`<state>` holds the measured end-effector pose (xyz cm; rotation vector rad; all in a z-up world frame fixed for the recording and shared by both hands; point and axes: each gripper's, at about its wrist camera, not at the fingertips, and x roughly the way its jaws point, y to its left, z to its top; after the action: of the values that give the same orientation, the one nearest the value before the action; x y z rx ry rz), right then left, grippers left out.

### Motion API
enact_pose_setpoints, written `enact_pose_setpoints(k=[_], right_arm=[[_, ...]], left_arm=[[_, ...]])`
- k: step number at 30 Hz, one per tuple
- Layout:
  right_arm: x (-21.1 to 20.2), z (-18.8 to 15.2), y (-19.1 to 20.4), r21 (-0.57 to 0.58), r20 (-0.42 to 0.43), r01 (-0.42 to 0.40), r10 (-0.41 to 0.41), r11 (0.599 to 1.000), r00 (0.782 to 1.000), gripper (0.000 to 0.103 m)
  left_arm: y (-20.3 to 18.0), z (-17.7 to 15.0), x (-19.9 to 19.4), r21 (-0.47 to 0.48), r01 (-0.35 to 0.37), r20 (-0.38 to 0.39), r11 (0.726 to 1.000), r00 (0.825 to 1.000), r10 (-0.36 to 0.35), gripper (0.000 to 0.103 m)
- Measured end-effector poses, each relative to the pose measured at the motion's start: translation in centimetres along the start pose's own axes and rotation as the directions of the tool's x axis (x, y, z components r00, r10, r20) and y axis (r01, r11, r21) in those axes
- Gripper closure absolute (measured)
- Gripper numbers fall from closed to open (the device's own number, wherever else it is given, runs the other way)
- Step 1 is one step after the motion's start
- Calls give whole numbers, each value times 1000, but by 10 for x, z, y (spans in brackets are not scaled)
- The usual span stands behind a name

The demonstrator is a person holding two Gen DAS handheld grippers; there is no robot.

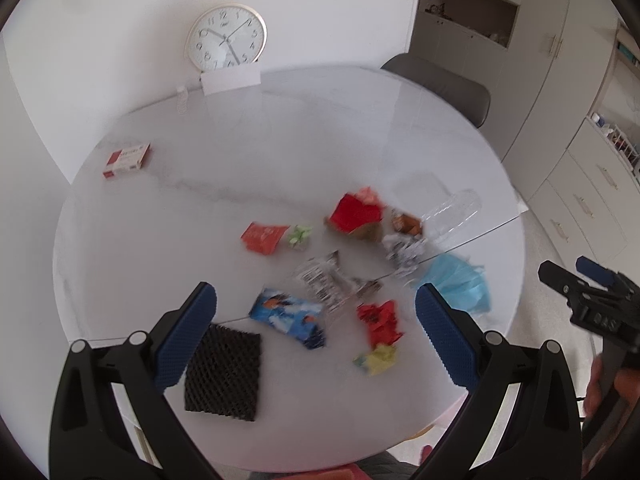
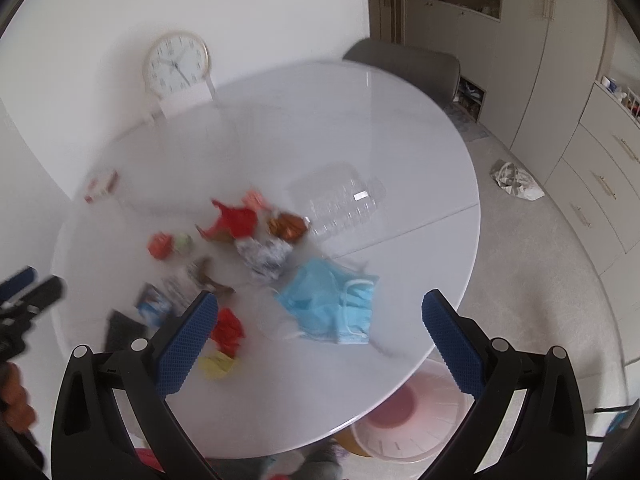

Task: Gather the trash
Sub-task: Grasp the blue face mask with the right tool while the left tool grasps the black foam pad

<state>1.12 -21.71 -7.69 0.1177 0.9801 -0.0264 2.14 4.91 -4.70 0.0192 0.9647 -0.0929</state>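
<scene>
**Litter on a round white table, seen from the right gripper**

A round, glossy white table [image 2: 280,128] fills the view. The right gripper [image 2: 320,336], black with blue textured pads, hangs above its near edge, jaws spread wide and holding nothing. Between the jaws lies a crumpled light-blue face mask [image 2: 332,304]. Beyond the mask rests a clear plastic bottle [image 2: 340,200] on its side. Left of the mask sit blurred wrappers: a red one [image 2: 234,220], a brown one [image 2: 286,226], a silver one [image 2: 262,256]. A gold-rimmed wall clock [image 2: 176,62] leans at the table's far edge. A pale pink plastic bin [image 2: 416,416] stands on the floor beneath the near edge.
</scene>
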Motion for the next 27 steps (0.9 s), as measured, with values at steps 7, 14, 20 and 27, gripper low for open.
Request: enact_pose_setpoints(k=[7,14,20,27], right_arm=[[74,-21,-11,-47,-117,8,-14,999,993,2],[128,-24,-18,-71,-171,25,-37,997,985,5],[154,-25,-21,-11,-251,-32,29,999,967,55],[133,-25,-29,108,-210,-56,77,993,975,84]], left_arm=[[27,-35,36,70,-1,-47,998,999,5,8],[61,-51,78,64,46,-149,997,988,-36,8],[69,-51,113,145,133,-208,980,973,-101,8],[90,-57,131,295,196,-302,935,948,-104,8]])
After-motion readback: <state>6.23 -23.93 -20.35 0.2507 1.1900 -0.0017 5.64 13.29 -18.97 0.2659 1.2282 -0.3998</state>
